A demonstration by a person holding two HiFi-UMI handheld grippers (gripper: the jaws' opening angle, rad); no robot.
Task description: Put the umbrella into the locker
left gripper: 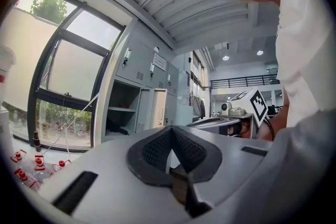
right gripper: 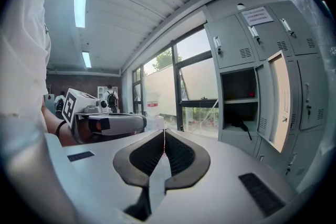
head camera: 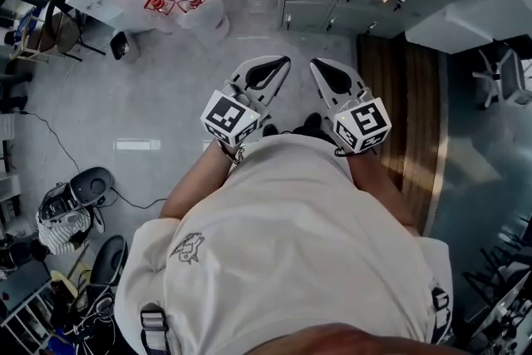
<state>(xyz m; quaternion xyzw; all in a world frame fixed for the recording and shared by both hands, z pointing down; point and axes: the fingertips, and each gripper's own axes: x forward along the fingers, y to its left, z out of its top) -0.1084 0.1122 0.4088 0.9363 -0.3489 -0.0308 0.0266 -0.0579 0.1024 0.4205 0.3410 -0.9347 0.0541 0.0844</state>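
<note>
What we take for the umbrella (right gripper: 241, 125) is a dark, slim bundle on the lower shelf of the open locker (right gripper: 239, 101), one thin end poking out past the shelf edge; it is too small for us to be sure of more. The locker is grey sheet metal, boxy, with small vent slots on its neighbours' fronts, and its door (right gripper: 281, 103) stands swung out, showing a pale inner face. We see the left gripper (left gripper: 170, 131) with its two dark, ribbed pads pressed together at the tip and nothing between them; its shell is smooth, matt grey plastic. The right gripper (right gripper: 164, 134) looks the same: jaws brought fully together, pads meeting in a thin line, nothing held. In the head view both are held out side by side before the chest, roughly level, tips angled slightly toward each other, each carrying a white cube (head camera: 231, 118) with black square markers, bare forearms behind them. Below lies a grey mottled floor (head camera: 125, 96), with clear, red-capped water bottles (head camera: 195, 0) near the window
</note>
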